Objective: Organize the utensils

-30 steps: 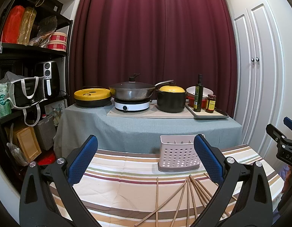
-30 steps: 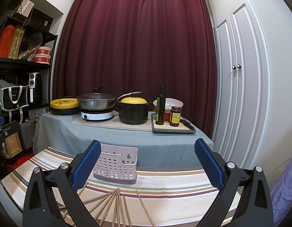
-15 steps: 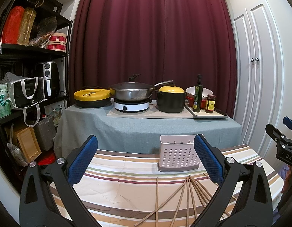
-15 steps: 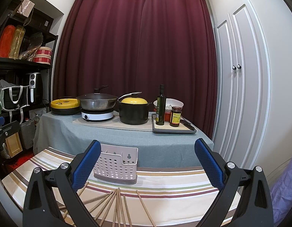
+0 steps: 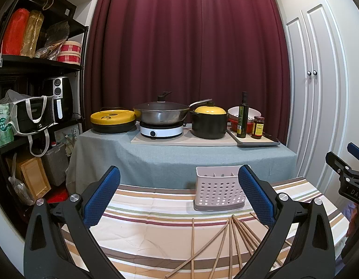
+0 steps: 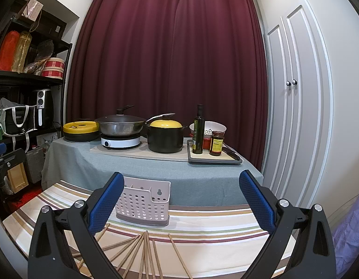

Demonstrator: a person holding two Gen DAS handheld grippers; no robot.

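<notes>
Nothing has moved since the earlier frames: left tool (image 5: 179, 200) and right tool (image 6: 181, 200) hover, jaws apart, empty. Thin wooden chopsticks (image 6: 145, 253) lie fanned at the striped tabletop's (image 6: 214, 227) near edge, before the perforated white plastic caddy (image 6: 143, 203). Light, stiff, likely prone to rolling; pinch one mid-length.

Even, soft indoor light is filling both views; its source is lying outside the frames. Shadows are staying faint. Focus is holding sharp throughout, no motion blur. Fisheye bending is curving the cabinet doors (image 5: 319, 107) and shelf (image 5: 28, 69) near edges; black vignette is darkening every corner.
</notes>
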